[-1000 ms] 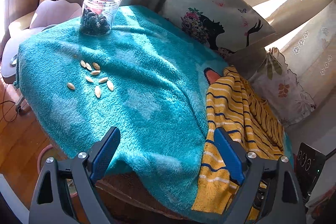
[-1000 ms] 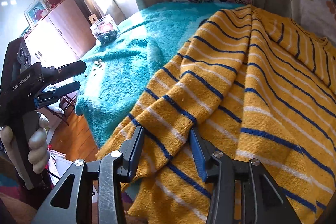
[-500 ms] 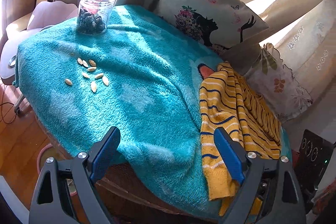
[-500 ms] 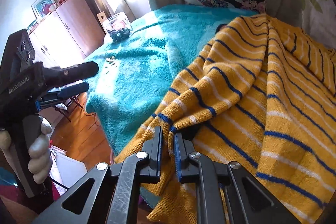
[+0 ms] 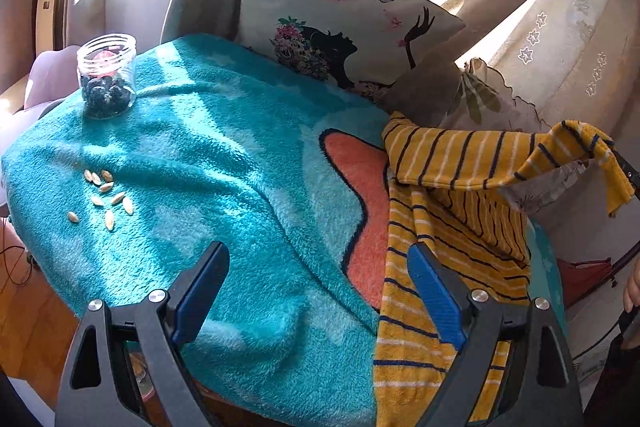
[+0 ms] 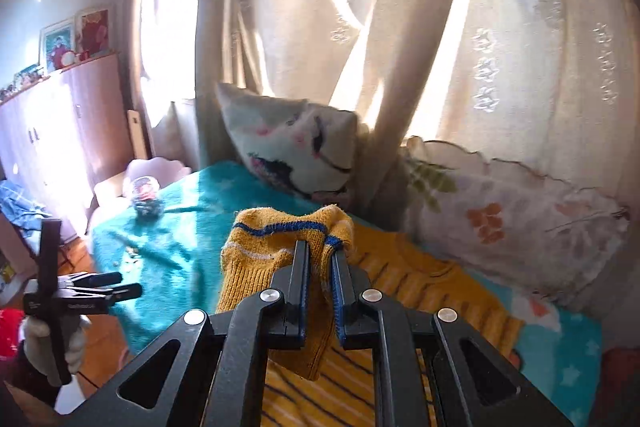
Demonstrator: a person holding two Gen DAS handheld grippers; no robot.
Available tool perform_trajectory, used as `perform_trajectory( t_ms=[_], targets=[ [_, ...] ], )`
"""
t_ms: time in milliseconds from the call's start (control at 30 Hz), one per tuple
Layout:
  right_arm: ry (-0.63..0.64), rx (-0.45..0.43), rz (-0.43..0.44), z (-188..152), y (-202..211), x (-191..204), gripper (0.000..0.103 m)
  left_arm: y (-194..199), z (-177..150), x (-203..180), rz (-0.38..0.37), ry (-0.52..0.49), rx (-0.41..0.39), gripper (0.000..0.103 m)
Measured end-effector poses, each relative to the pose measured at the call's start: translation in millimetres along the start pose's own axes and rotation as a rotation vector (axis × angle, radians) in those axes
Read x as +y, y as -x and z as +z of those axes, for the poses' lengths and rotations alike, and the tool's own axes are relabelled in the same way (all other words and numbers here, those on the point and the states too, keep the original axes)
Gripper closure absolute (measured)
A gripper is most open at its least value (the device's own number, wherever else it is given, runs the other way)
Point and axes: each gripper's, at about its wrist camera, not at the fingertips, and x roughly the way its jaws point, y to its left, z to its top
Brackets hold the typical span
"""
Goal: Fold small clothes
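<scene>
A yellow sweater with navy and white stripes (image 5: pixel 448 227) lies on the right side of a teal blanket (image 5: pixel 208 155). My right gripper (image 6: pixel 320 251) is shut on the sweater's hem (image 6: pixel 276 243) and holds that edge up in the air; the lifted edge (image 5: pixel 580 143) shows at the right of the left wrist view. The rest of the sweater (image 6: pixel 420 279) still rests on the blanket. My left gripper (image 5: pixel 316 287) hangs open over the blanket's near edge, its right finger (image 5: pixel 436 299) over the sweater's lower part, nothing between the pads. The left gripper (image 6: pixel 100 287) also appears low on the left of the right wrist view.
A glass jar (image 5: pixel 106 75) with dark contents stands at the blanket's far left. Several pale seeds (image 5: pixel 106 195) lie scattered near it. Two printed pillows (image 5: pixel 340 35) (image 6: pixel 512 215) lean against curtains (image 6: pixel 400 27) behind. A wooden cupboard (image 6: pixel 52 131) and wood floor (image 5: pixel 28 323) are on the left.
My right gripper closed on the sweater's edge and rose with it, pulling the fabric up off the blanket. The left gripper shifted a little and stayed open.
</scene>
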Motion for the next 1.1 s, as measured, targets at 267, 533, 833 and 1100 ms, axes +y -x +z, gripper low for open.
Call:
perform_trajectory(
  t_ms=[267, 533, 833, 1100],
  targets=[
    [0.016, 0.336, -0.299, -78, -92, -117, 0.076, -35, 5, -52, -0.014, -0.093, 0.047, 0.013],
    [-0.277, 0.294, -0.211, -122, -86, -177, 0.057, -95, 26, -99, -0.053, -0.157, 0.139, 0.013],
    [-0.481, 0.267, 0.219, -152, -105, -128, 0.057, -200, 27, -154, -0.234, -0.177, 0.315, 0.013],
    [-0.648, 0.292, 0.19, -181, -142, -151, 0.056, -256, 76, -123, -0.173, -0.031, 0.311, 0.013]
  ],
)
